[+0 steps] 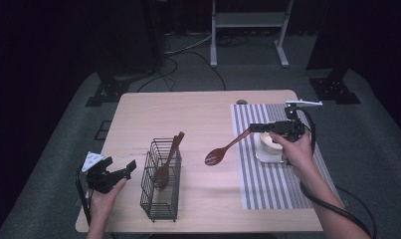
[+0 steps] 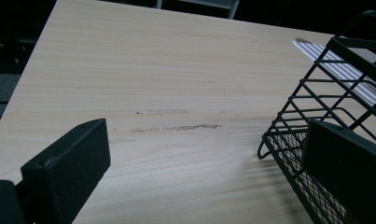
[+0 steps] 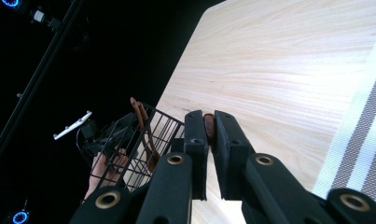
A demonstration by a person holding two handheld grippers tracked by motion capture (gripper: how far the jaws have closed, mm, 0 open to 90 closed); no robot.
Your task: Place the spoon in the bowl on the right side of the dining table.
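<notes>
High view: the right tool (image 1: pixel 252 128) was clamped on the handle of a wooden spoon (image 1: pixel 223 150), held above the counter (image 1: pixel 198 112) between the wire basket (image 1: pixel 160 181) and the striped mat (image 1: pixel 282 186), while the left tool (image 1: pixel 128 168) rested just left of the basket. Left gripper view: the left tool's jaws stood apart with nothing between them, the basket at the right jaw. Right gripper view: the right tool's jaws were pressed together on the spoon's handle (image 3: pixel 209 127).

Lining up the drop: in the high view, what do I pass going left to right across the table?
Left claw → wire basket holding one wooden spoon → second wooden spoon, held out by the right claw → white cup on the striped mat.
</notes>
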